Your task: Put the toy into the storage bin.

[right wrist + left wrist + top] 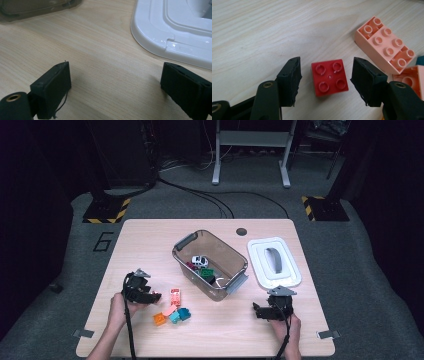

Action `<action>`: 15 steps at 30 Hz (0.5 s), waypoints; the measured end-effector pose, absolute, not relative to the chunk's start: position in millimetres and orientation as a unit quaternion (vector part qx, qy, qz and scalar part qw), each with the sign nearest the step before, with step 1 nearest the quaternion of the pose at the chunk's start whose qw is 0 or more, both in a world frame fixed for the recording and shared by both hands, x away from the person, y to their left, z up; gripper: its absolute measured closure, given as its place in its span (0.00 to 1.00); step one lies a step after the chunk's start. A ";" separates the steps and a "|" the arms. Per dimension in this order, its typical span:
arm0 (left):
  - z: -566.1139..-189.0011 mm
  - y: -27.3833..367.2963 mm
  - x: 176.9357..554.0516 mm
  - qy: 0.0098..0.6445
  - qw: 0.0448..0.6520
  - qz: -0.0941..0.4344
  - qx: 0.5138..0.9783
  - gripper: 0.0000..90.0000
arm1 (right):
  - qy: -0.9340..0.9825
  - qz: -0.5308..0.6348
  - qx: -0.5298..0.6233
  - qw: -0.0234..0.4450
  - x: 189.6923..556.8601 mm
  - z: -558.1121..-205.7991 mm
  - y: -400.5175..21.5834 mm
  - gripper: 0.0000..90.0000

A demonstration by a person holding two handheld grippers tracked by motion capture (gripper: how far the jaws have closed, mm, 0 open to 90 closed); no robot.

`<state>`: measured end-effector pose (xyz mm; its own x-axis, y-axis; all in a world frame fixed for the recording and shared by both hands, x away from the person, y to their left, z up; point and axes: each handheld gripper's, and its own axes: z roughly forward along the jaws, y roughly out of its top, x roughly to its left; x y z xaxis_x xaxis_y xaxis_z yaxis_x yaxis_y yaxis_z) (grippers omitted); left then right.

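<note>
I've got the left gripper fingers straddling the red brick, gaps both sides. Right gripper wide, empty. I'd center, then squeeze flat faces.

High view above table; gripper views close, low over it.

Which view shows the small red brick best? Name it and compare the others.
The left gripper view: the red brick lies close up, four studs clear, between the left hand-held gripper pads with gaps either side. In the high view it is a small red speck at that gripper's tip.
</note>
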<state>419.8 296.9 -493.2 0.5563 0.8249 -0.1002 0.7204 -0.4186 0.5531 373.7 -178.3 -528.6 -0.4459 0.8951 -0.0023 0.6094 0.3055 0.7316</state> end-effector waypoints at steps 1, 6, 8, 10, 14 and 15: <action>-494.7 295.9 421.4 0.463 0.278 0.094 0.836 0.46 | 0.780 0.339 0.482 0.211 373.7 -528.6 -178.3 0.10; -499.6 295.2 424.5 0.465 0.270 0.086 0.839 0.58 | 0.780 0.339 0.482 0.211 373.7 -528.6 -178.3 0.10; -499.5 293.4 423.0 0.460 0.267 0.094 0.841 0.63 | 0.780 0.339 0.482 0.211 373.7 -528.6 -178.3 0.10; -499.3 292.9 422.6 0.459 0.270 0.097 0.841 0.64 | 0.780 0.339 0.482 0.211 373.7 -528.6 -178.3 0.10; -496.5 295.2 422.2 0.460 0.279 0.098 0.837 0.65 | 0.780 0.339 0.482 0.211 373.7 -528.6 -178.4 0.10; -495.1 296.3 422.3 0.459 0.284 0.097 0.836 0.65 | 0.780 0.339 0.482 0.211 373.8 -528.6 -178.4 0.10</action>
<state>422.3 296.3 -495.1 0.5598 0.8226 -0.0998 0.7127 -0.4165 0.5644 373.8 -178.4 -528.6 -0.4465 0.8948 -0.0023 0.6087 0.3057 0.7322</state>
